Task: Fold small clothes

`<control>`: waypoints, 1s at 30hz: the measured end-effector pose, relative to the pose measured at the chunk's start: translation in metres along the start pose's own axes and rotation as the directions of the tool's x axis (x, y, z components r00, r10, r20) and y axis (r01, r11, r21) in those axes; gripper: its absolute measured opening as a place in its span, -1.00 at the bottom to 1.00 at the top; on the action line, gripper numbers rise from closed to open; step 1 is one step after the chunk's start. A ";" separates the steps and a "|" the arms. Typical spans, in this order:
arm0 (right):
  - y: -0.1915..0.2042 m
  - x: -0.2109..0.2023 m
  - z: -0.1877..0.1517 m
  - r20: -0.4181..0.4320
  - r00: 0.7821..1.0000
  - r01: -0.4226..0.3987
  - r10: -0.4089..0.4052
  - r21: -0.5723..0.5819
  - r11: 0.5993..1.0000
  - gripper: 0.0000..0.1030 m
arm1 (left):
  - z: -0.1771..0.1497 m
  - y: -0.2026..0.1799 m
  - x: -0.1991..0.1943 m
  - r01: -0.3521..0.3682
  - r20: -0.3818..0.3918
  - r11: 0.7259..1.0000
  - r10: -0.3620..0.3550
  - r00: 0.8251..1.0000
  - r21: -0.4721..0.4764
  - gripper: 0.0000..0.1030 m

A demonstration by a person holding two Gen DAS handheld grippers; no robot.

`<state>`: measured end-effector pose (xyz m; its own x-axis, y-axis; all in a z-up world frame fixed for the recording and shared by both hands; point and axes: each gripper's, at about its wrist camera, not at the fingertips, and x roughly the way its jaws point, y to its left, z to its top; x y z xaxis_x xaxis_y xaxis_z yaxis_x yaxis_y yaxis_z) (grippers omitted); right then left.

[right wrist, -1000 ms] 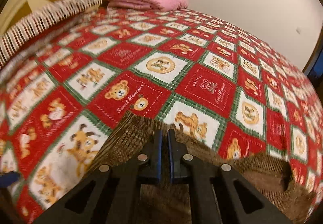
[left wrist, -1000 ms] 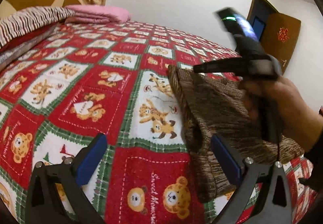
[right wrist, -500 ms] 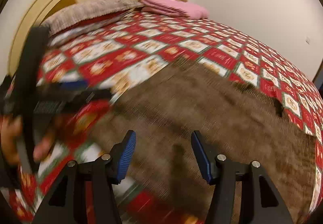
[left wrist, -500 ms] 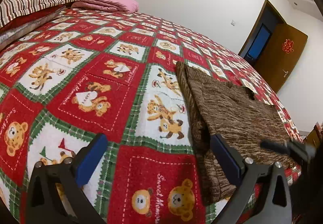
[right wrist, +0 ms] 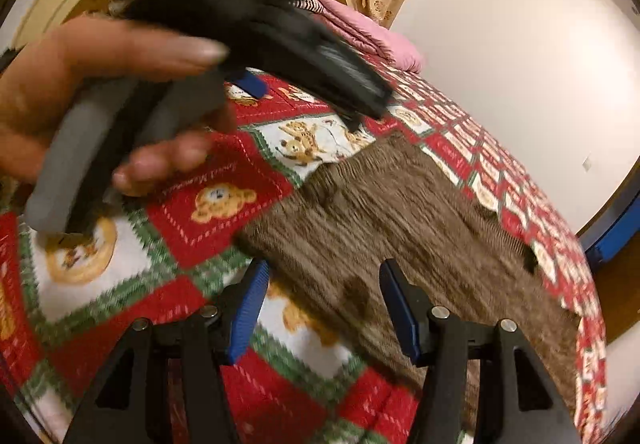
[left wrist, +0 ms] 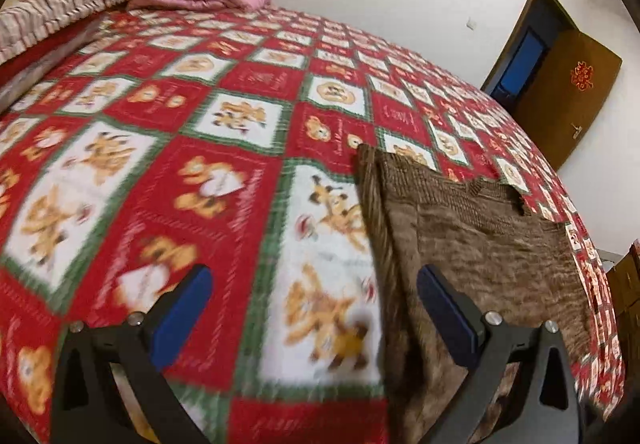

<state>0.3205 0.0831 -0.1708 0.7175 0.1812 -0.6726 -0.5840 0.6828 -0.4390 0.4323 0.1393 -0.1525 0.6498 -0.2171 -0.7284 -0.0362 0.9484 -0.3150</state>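
A brown knitted garment (left wrist: 480, 244) is laid flat on the teddy-bear bedspread (left wrist: 224, 180). In the left wrist view, the left gripper (left wrist: 316, 296) is seen with fingers wide apart and empty, its right finger over the garment's near edge; a brown door (left wrist: 568, 100) beyond the garment is shown only here. In the right wrist view, the right gripper (right wrist: 320, 308) is seen with jaws just opened, parted above the garment and pressing on nothing. Only there is a hand (right wrist: 100, 92) shown, left of the garment, holding the left gripper.
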 end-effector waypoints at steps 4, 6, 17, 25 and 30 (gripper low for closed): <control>0.005 0.010 0.004 -0.008 0.999 0.031 -0.031 -0.008 0.999 0.14 | 0.011 -0.026 0.022 0.029 -0.029 0.997 -0.027 0.999 0.077 1.00; 0.004 0.012 0.003 -0.006 0.999 0.034 -0.034 -0.010 0.999 0.14 | 0.016 -0.039 0.033 0.008 -0.042 0.991 -0.003 0.999 0.135 1.00; -0.006 0.017 -0.003 0.011 1.000 -0.010 0.009 0.055 0.998 0.12 | 0.037 -0.052 0.066 -0.033 -0.067 0.977 0.049 0.997 0.211 0.95; 0.007 0.013 -0.002 0.031 0.999 -0.020 0.019 0.016 1.000 -0.40 | 0.038 -0.050 0.069 -0.015 -0.062 0.981 0.027 0.998 0.193 0.93; 0.012 0.012 -0.003 0.033 0.999 -0.013 0.013 -0.002 1.000 -0.52 | 0.039 -0.048 0.068 0.000 -0.056 0.983 0.011 0.998 0.182 0.73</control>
<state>0.3206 0.0916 -0.1860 0.7219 0.2134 -0.6583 -0.5942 0.6787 -0.4316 0.5080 0.0882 -0.1637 0.6055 -0.2196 -0.7649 0.1021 0.9747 -0.1990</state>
